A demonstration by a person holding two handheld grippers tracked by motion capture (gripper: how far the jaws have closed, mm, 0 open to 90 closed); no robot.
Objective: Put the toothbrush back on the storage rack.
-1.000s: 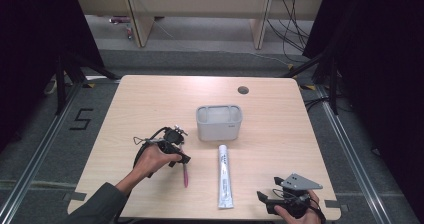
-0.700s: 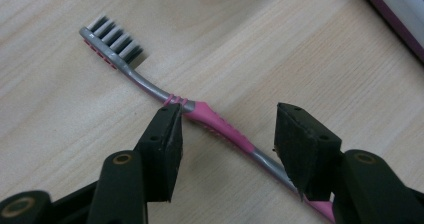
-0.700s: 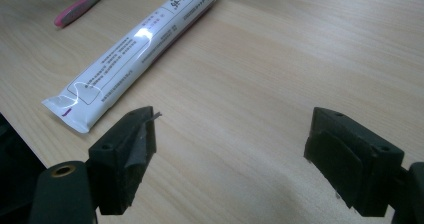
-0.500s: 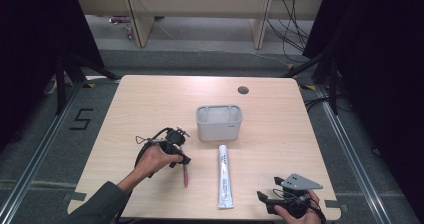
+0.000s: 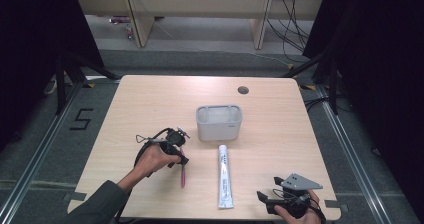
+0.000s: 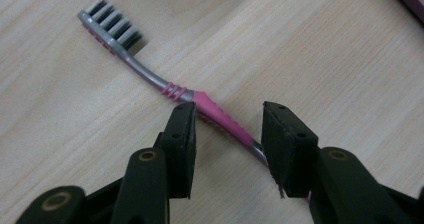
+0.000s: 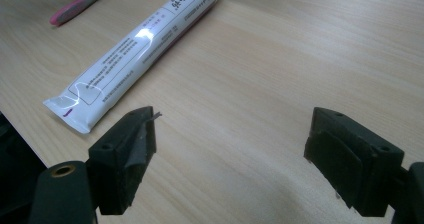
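So on my left side, the left hand-held gripper (image 5: 176, 143) is down on the counter (image 5: 150, 99) right over the pink toothbrush (image 6: 200, 101). From the left gripper view I've got the jaws straddling the pink handle, one on each side, and they've just been closing in, but there's a visible gap at both pads, so I'm not pinching it yet. The toothbrush lies flat on the wood, bristle head pointing away from the jaws, grey neck between head and grip. In the high view its tail end sticks out toward me from under the gripper. Moving over, there's a grey basket (image 5: 219, 122) sitting mid-counter, just beyond the gripper and a bit to its right. In front of that lies a white toothpaste tube (image 5: 224, 175), lengthwise toward me, near the toothbrush but not touching. Far right, the right hand-held gripper (image 5: 270, 200) sits at the near edge of the counter, jaws spread wide with nothing between them, bare wood underneath, and the tube's flat end off to its left.
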